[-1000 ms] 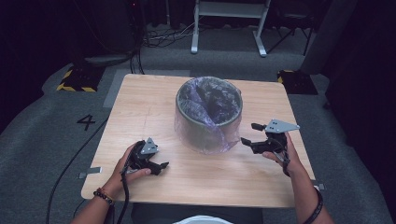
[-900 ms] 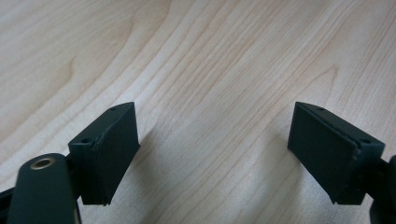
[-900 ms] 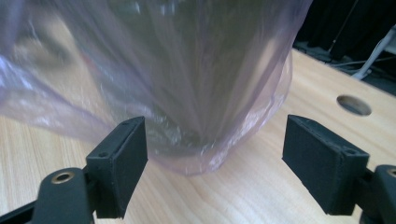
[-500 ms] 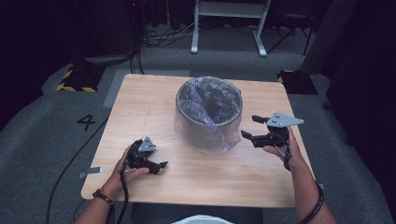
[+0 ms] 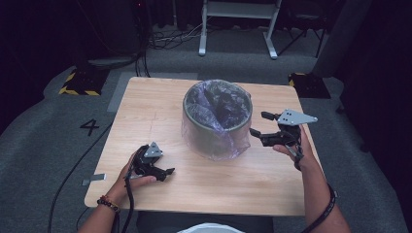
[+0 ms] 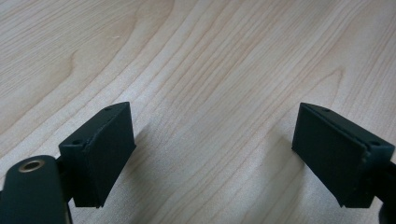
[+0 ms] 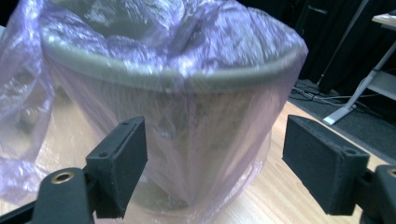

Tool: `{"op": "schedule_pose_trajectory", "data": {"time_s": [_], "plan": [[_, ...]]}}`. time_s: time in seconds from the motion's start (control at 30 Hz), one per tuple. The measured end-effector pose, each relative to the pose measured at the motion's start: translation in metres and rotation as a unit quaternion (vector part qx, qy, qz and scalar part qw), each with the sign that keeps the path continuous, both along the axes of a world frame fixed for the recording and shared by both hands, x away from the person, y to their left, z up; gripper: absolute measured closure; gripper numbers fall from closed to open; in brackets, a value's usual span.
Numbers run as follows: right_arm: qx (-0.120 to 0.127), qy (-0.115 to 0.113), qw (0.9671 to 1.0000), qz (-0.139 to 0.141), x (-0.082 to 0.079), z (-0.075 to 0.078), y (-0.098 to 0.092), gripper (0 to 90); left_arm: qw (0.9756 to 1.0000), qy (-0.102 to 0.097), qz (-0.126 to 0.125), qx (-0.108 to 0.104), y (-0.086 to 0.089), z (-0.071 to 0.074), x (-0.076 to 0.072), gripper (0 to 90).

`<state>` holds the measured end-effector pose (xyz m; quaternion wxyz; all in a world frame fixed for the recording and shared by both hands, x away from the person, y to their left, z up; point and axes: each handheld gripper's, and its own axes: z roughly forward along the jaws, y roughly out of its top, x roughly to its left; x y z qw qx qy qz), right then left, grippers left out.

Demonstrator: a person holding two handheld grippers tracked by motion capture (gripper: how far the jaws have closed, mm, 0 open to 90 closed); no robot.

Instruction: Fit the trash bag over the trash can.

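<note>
On the wooden table (image 5: 160, 111), mid-top, stands a grey round bin (image 5: 217, 124) with a thin purple plastic bag (image 5: 216, 145) pulled over it, film draped down the outside wall to the table and bunched inside the rim. Everything below is placed off the bin.

Right gripper (image 5: 261, 127) hangs just right of the bin at rim height, jaws apart, pointing at the bin wall; in the right gripper view its pads (image 7: 122, 163) frame the bagged wall with nothing between them. Hard to tell whether the tips graze the film; looks like a small gap.

Left gripper (image 5: 165, 172) sits low, front-left of the bin and well apart from it, jaws wide apart over bare wood (image 6: 205, 70), holding nothing.

Step judged: the right hand is lining up for a pinch on the bag near the rim, left idle. The next move calls for closing in on loose film only, not the bin wall, then clamping gently; the left likely needs to come in to steady the bin or take the opposite side.
</note>
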<state>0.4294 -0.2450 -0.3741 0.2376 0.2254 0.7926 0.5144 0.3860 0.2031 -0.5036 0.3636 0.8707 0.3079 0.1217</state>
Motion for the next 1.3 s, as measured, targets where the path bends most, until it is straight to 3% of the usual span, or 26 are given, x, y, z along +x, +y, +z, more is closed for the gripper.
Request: {"op": "schedule_pose_trajectory", "data": {"time_s": [0.6, 0.9, 1.3], "plan": [[0.023, -0.015, 0.9995, 0.015, 0.01, 0.03, 0.017, 21.4, 1.0, 0.0, 0.0, 0.0, 0.0, 0.0, 0.0, 12.9], [0.013, -0.025, 0.9995, 0.017, 0.011, 0.043, 0.025, 21.6, 1.0, -0.001, 0.0, 0.0, 0.0, 0.0, 0.0, 12.9], [-0.006, -0.019, 0.9997, 0.017, 0.023, 0.052, 0.042, 21.5, 1.0, -0.001, 0.0, 0.0, 0.0, 0.0, 0.0, 12.9]]}}
